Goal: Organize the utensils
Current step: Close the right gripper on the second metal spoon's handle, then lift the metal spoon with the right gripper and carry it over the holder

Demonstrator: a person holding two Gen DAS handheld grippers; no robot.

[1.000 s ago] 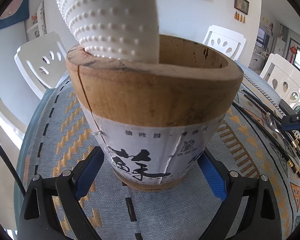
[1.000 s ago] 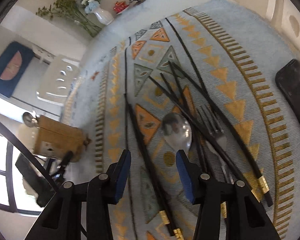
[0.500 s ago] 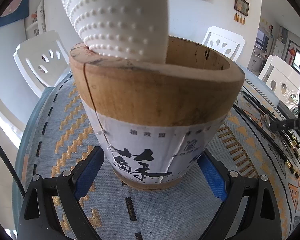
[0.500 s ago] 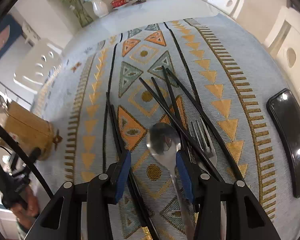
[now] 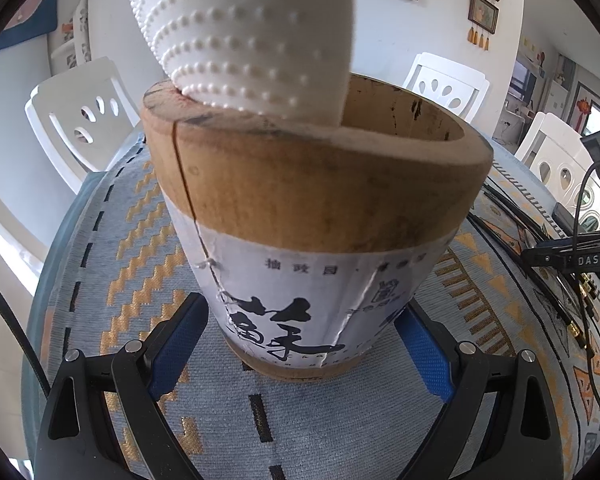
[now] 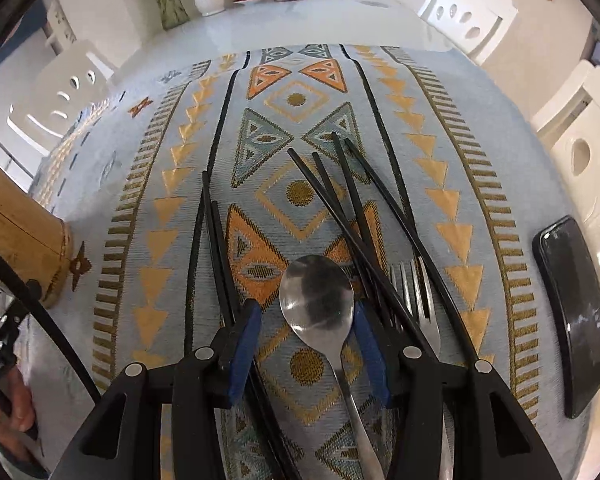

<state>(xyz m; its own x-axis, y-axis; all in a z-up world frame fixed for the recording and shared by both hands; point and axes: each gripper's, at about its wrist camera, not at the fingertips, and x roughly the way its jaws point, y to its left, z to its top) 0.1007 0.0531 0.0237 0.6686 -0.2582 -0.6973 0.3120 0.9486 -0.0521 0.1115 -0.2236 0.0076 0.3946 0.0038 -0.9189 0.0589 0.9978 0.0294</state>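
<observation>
The right gripper (image 6: 306,344) hangs over the patterned cloth (image 6: 452,184) with its blue pads parted on either side of the metal spoon (image 6: 316,304); the spoon's bowl lies between the fingertips and its handle runs back toward the camera, and though the right pad looks just beside the bowl's edge, neither pad visibly presses on it, so the jaws stand open around the spoon and hold nothing. Just right of the spoon lies a metal fork (image 6: 418,300), crossed by a loose spread of black chopsticks (image 6: 340,200) fanning away toward the far side of the cloth; another pair of chopsticks (image 6: 214,240) lies to the left, running under the left finger. Farther right, near the table's edge, lies a dark phone (image 6: 572,312). The left gripper (image 5: 300,344) stands wide around the base of a wooden utensil holder (image 5: 316,192) with a white paper label; its blue pads sit at the holder's two sides, and whether they truly press on the wood is hard to tell in this view. A white dimpled utensil (image 5: 252,32) stands in the holder, leaning on its near left rim. The same holder (image 6: 24,236) shows at the left edge of the right wrist view, well apart from the spoon.
</observation>
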